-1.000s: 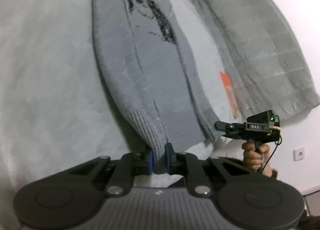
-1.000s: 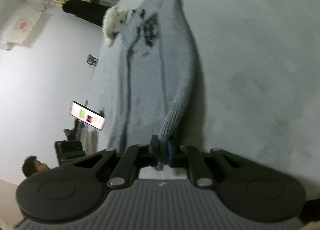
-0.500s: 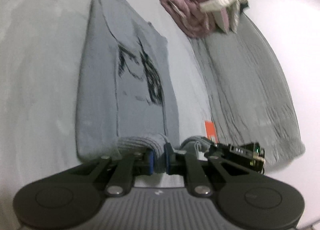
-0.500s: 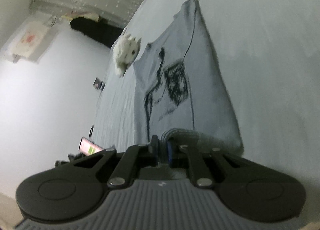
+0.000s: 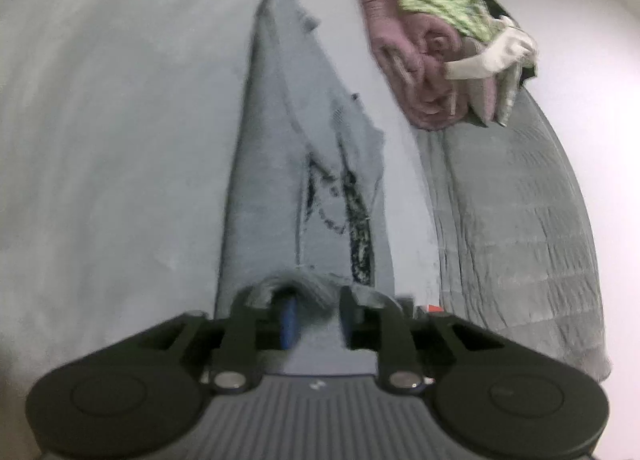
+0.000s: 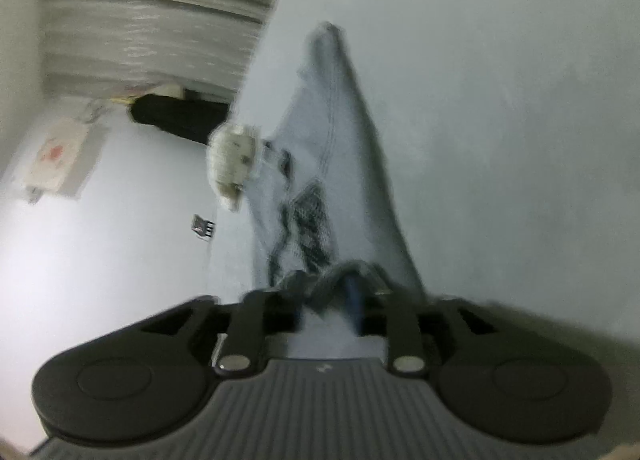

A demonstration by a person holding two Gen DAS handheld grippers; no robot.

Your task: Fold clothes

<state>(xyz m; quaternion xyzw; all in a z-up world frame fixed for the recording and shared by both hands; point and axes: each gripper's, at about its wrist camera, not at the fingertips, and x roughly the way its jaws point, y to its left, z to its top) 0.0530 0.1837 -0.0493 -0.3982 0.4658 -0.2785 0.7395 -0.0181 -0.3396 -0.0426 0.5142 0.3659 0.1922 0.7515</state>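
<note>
The grey sweater is lying lengthwise on the bed, its ribbed hem folded back over the body. Both the left claw and right claw are opening, hem lying loose between their fingers.

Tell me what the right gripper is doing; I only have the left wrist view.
Observer: The right gripper has its jaws opening, and the sweater's ribbed cuff lies loosely between them.
Operator: Anything near the sweater on that side?
Observer: A white fluffy toy sits right beside the printed part of the grey sweater. I cannot tell whether they touch.
Operator: And past the toy?
Observer: A dark bundle shows just below a pale curtain.
</note>
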